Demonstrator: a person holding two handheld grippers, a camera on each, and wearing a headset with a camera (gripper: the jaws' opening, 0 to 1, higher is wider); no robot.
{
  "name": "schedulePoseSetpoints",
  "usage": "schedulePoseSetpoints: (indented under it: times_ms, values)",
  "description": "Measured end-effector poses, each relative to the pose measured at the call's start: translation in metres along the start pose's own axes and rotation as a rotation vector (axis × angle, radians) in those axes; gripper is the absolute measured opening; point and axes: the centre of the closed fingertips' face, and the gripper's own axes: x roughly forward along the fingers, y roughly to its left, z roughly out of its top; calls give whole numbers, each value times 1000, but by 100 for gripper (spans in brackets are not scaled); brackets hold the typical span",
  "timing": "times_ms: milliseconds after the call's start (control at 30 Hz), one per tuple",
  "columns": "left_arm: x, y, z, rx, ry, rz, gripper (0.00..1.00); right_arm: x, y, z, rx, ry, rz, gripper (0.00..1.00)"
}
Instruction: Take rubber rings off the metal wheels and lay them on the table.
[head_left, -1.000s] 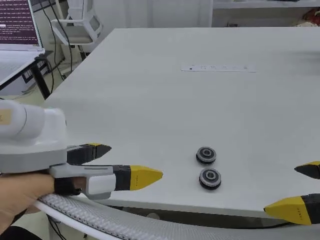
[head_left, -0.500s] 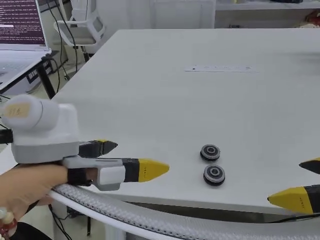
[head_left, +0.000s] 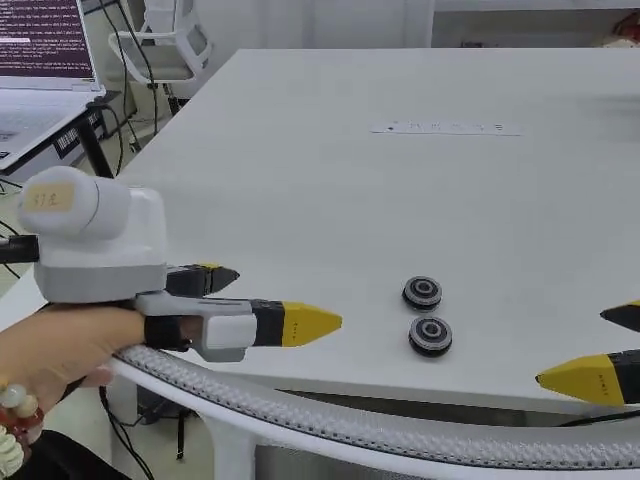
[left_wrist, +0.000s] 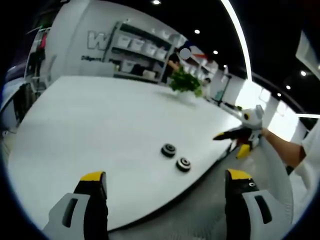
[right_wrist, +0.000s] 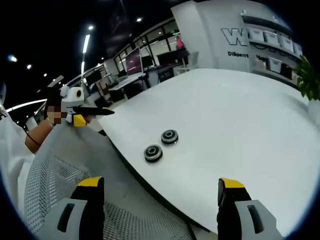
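Two small metal wheels with black rubber rings lie side by side near the front edge of the white table (head_left: 330, 190): the farther wheel (head_left: 422, 292) (left_wrist: 168, 149) (right_wrist: 170, 136) and the nearer wheel (head_left: 430, 336) (left_wrist: 183, 164) (right_wrist: 153, 152). My left gripper (head_left: 275, 300) (left_wrist: 165, 182) hovers open at the table's front left, well left of the wheels. At the lower right edge my right gripper (head_left: 612, 348) (right_wrist: 162, 189) is open too, right of the wheels. Nothing is between either pair of jaws.
A mesh chair back (head_left: 330, 425) curves along the table's front edge under the grippers. A flat white strip (head_left: 445, 128) lies farther back on the table. To the far left stand an office chair (head_left: 170, 45) and a desk with a monitor (head_left: 45, 40).
The head camera has shifted, so the scene sits a little differently. My left gripper has risen slightly and come further into view; the wheels have not moved on the table.
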Motion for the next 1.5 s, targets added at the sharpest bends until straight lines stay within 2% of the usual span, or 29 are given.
schedulePoseSetpoints:
  times_ms: [733,967,1200,1267,1367,1433,1467,1500]
  values:
    - [-2,1,4,-23,-42,4,98,-1,-1,1,13,-14,-3,93]
    - [-2,3,3,-44,-42,16,99,-1,-1,2,22,-24,-1,93]
    - [-1,3,2,-36,-26,16,100,-1,-1,1,19,-15,0,92]
    - [-1,3,1,-23,-17,13,100,-1,-1,1,17,-16,1,92]
    - [0,0,-1,16,20,2,100,-1,0,3,-1,-17,5,91]
    - [0,-2,3,43,1,-9,99,-2,3,7,-40,-33,16,90]
    - [-1,-3,10,69,-31,-15,98,-3,4,9,-56,-44,22,88]
    - [-2,-5,12,81,-42,-21,96,-4,5,11,-68,-52,24,88]
